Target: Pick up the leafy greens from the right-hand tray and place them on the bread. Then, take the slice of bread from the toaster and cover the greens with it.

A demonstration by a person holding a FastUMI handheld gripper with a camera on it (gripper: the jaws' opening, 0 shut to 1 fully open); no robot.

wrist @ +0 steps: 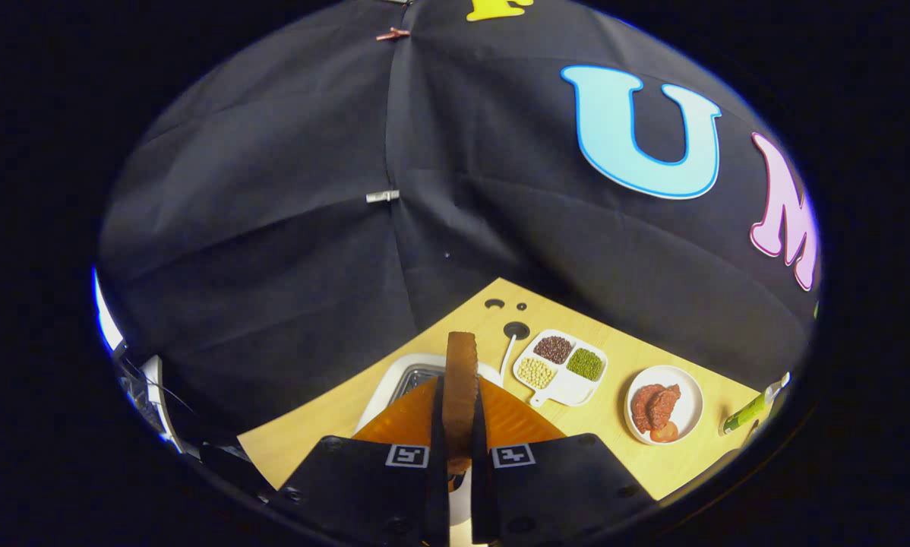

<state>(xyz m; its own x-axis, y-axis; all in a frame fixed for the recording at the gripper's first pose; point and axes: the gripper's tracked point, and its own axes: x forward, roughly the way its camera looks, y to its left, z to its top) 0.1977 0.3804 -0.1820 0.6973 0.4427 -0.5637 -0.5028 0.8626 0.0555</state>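
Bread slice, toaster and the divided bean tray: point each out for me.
bread slice (460, 380): gripper view, its crust edge, clamped between the tongs (459, 444).
toaster (394, 380): gripper view, white rim behind the slice.
bean tray (569, 389): gripper view, bare white base.

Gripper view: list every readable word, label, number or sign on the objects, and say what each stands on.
Readable words or numbers on the objects: none.
Square coded marker patches sit on the gripper, which is shut on the bread slice; they hold patterns, not text.
The green tube beside the round plate: any print is too small to read.
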